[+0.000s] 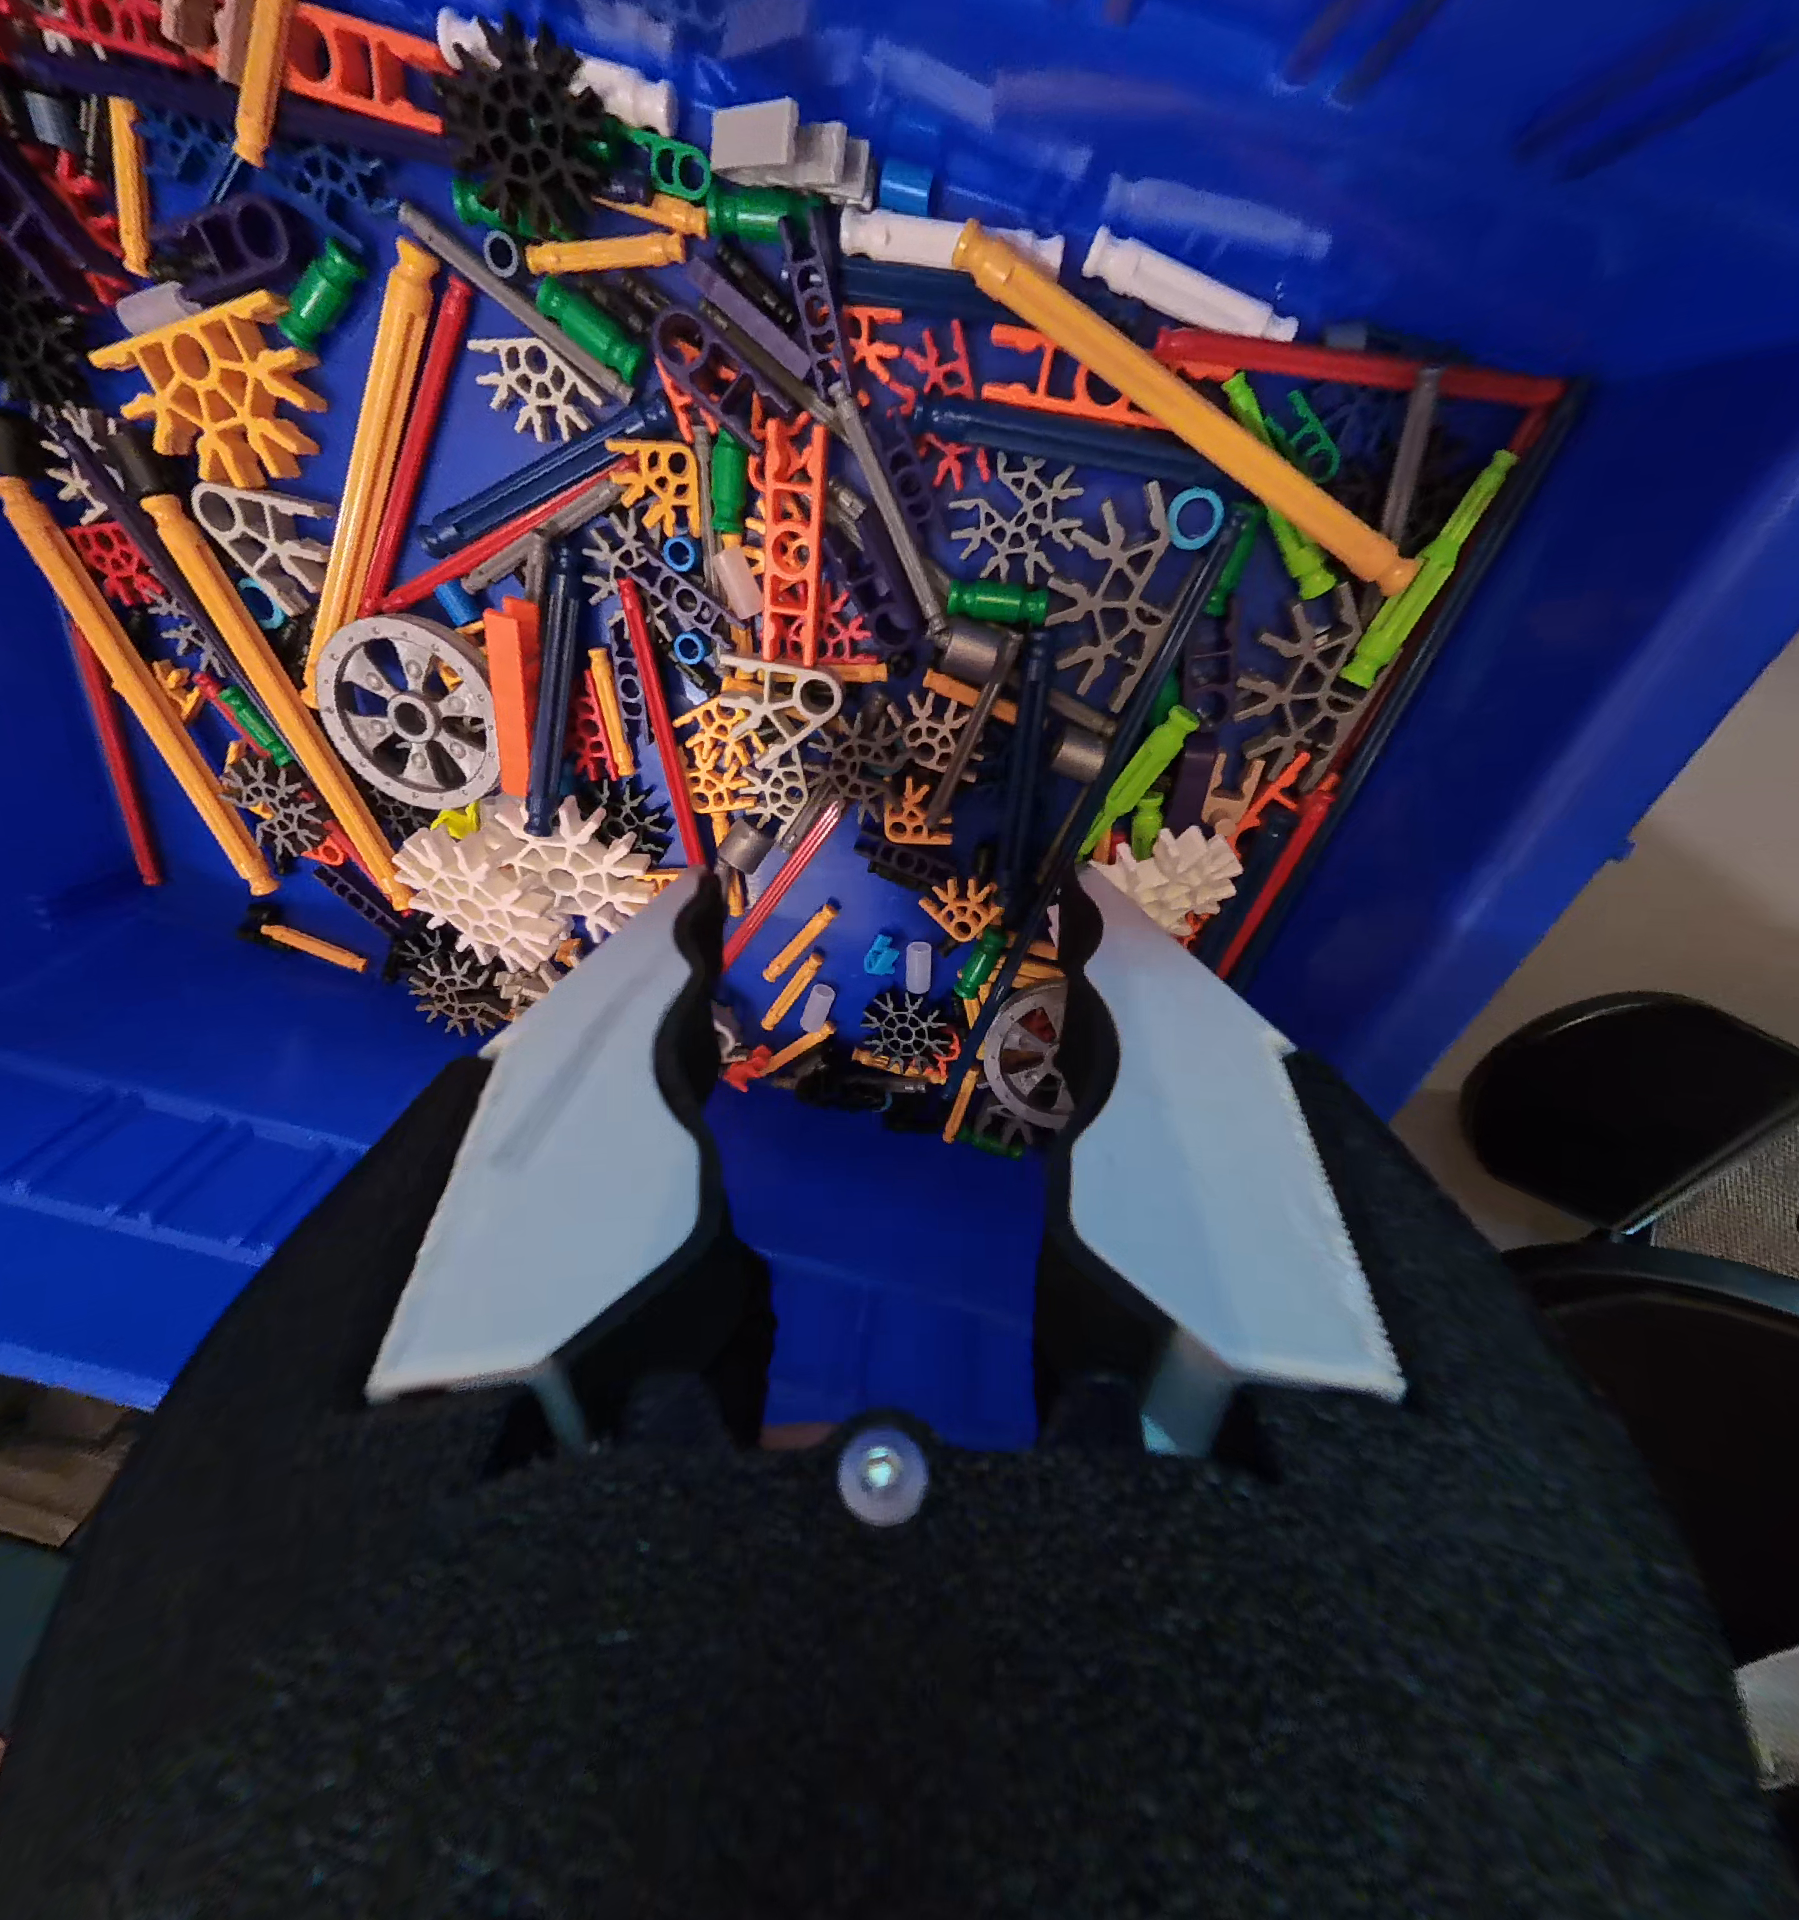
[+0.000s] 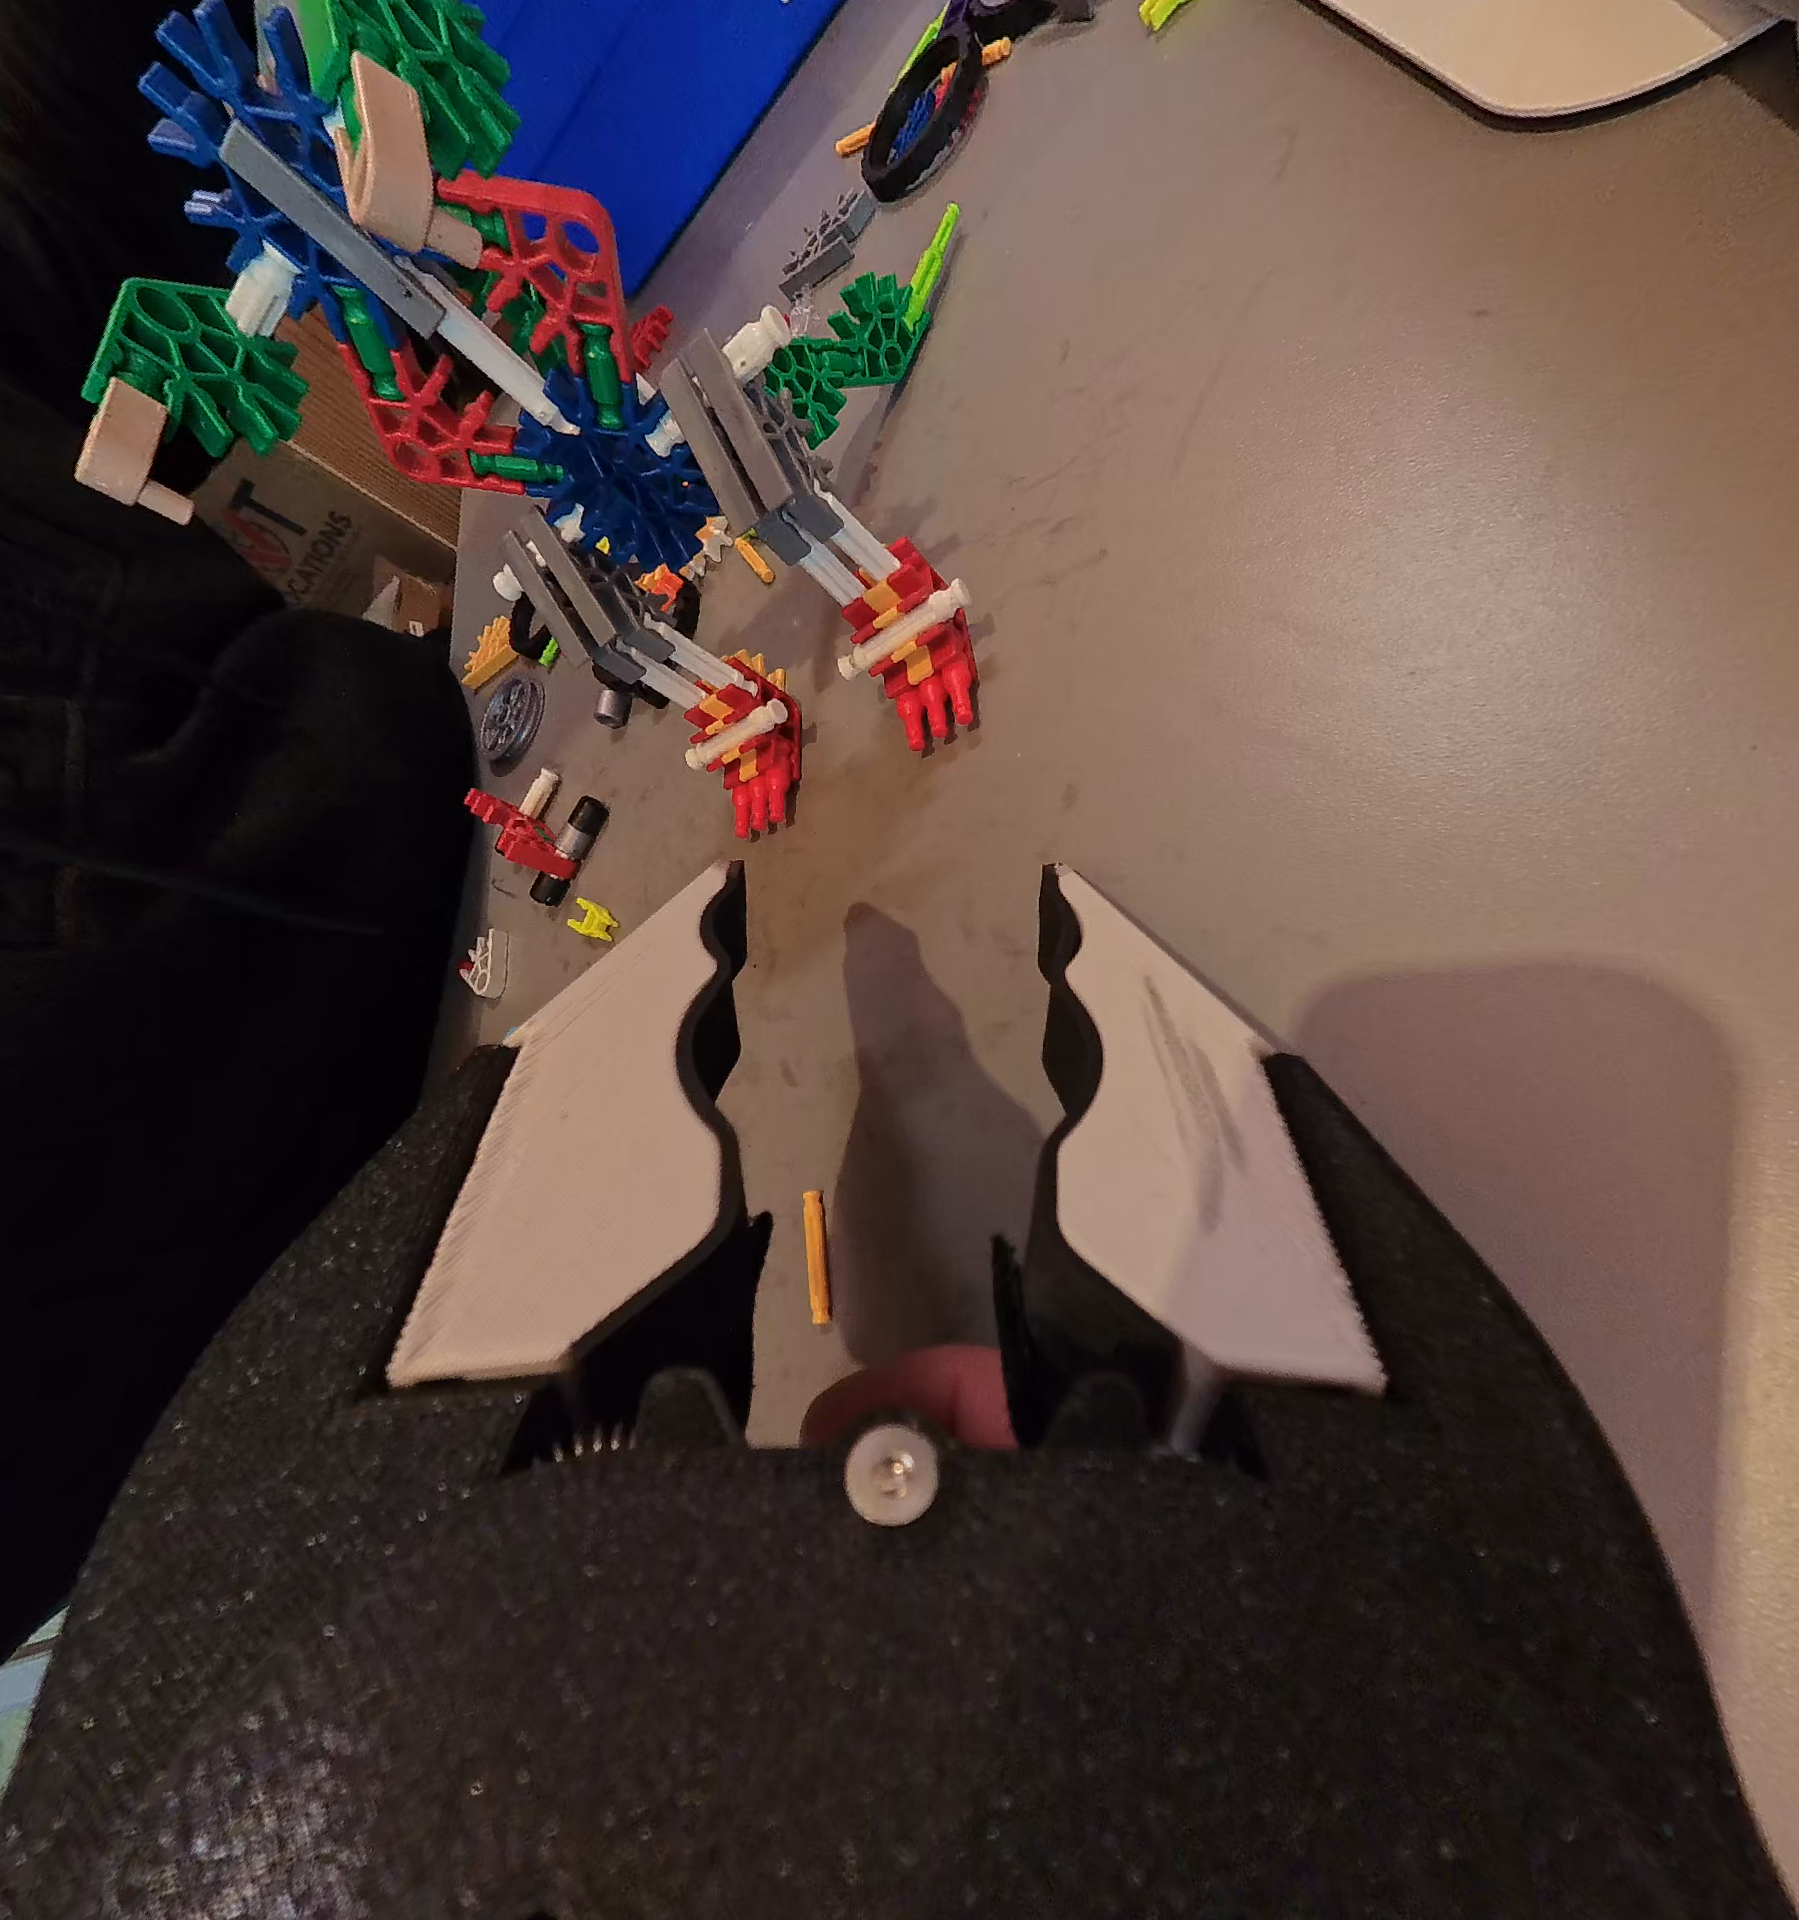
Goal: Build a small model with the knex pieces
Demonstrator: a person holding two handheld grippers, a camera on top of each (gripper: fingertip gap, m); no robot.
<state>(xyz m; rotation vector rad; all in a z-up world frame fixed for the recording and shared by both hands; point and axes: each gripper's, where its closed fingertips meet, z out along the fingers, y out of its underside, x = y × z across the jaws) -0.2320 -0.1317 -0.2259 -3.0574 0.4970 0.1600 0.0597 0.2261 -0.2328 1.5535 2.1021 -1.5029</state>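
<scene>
**Both grippers empty, fingers spread: left over the parts bin, right over the tabletop**

Left gripper (image 1: 890,914): fingers spread, nothing between them. I'm hovering above the blue bin (image 1: 199,1143), aimed at its near end. The bin holds a loose heap of plastic construction rods and connectors. Nearest my tips: a red rod (image 1: 770,894) just inside the left finger, white snowflake connectors (image 1: 521,873) beside it, a second white cluster (image 1: 1181,868) by the right finger, and a grey spoked wheel (image 1: 1030,1049) partly behind it.

Right gripper (image 2: 893,883): fingers spread, pinching nothing. I'm above the grey tabletop (image 2: 1394,623). A short yellow rod (image 2: 817,1255) lies on the tabletop low between the fingers; I can't tell if anything touches it. Ahead stands a built model (image 2: 562,416) of blue, green and red connectors, with two red clawed feet (image 2: 916,655) on the tabletop.

Handling, my read: the parts are light, rigid, smooth plastic. Rods likely roll and slip, so pinch mid-shaft across the width. Flat connectors are best taken edge-on. Parts in the heap overlap, so lifting one may drag its neighbours. The model is probably snap-fit; grip a solid hub, not a limb.

Views: only the left shows the bin contents and a dark chair (image 1: 1653,1101) beyond. Only the right shows the model, the tabletop scatter and a cardboard box (image 2: 334,520).
</scene>
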